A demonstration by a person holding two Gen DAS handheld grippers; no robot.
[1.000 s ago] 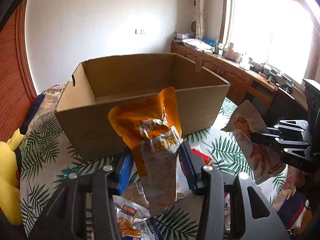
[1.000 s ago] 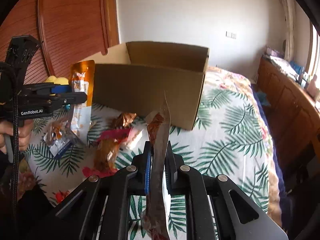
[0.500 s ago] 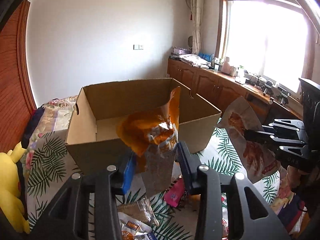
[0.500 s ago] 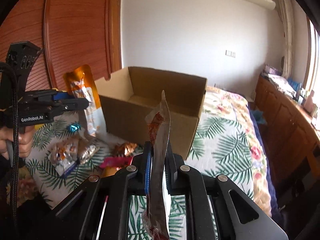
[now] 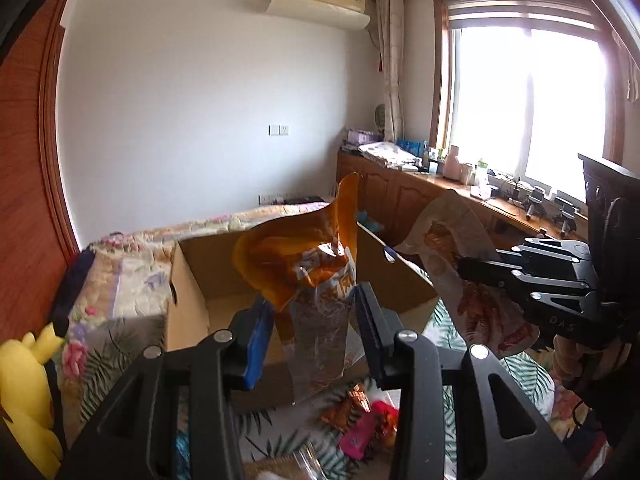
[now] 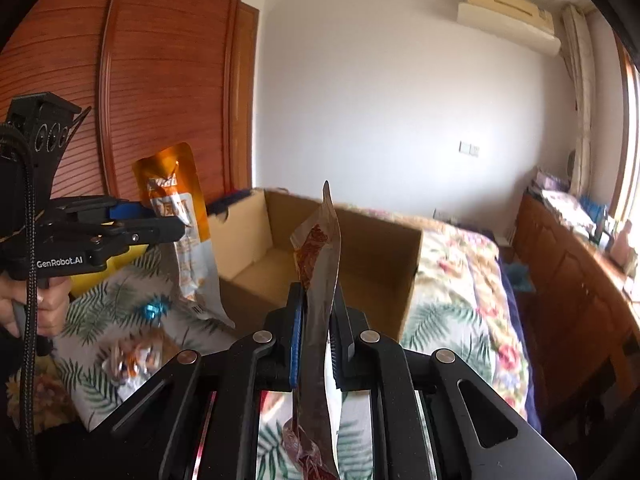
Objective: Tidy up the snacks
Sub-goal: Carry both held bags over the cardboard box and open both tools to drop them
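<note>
**Above the bed, two snack packets held up by the open box**

On the left of the scene, the left gripper [image 5: 314,322] is clamped on an orange snack packet [image 5: 304,264], its fingers [image 5: 256,338] pressed against the packet's clear lower half. The packet's orange top is crumpled and folds over towards the far side, and the packet hangs in front of the near wall of the cardboard box [image 5: 200,280]. In the right wrist view the same gripper [image 6: 176,226] comes in from the left, a hand [image 6: 44,304] wrapped round its handle, and the orange packet [image 6: 176,216] stands upright just left of the box [image 6: 376,248].

The box sits open on a bed [image 6: 460,276] with a palm-leaf and flower cover; its inside floor shows bare cardboard. Near the box, loose wrapped snacks lie on the cover: a pink one [image 5: 362,432] and a brown one [image 5: 344,404] in the left wrist view, a silvery-orange one [image 6: 132,356] and a small blue one [image 6: 154,310] in the right wrist view.

To the right, the right gripper [image 6: 316,336] has its fingers [image 6: 296,332] shut edge-on against a thin clear packet of reddish-brown snack [image 6: 320,264], which rises upright in front of the box's opening. From the left wrist view this gripper [image 5: 468,270] reaches in from the right and the packet [image 5: 452,260] hangs near the box's right corner.

A yellow plush toy [image 5: 24,392] lies at the far left edge of the bed.
</note>
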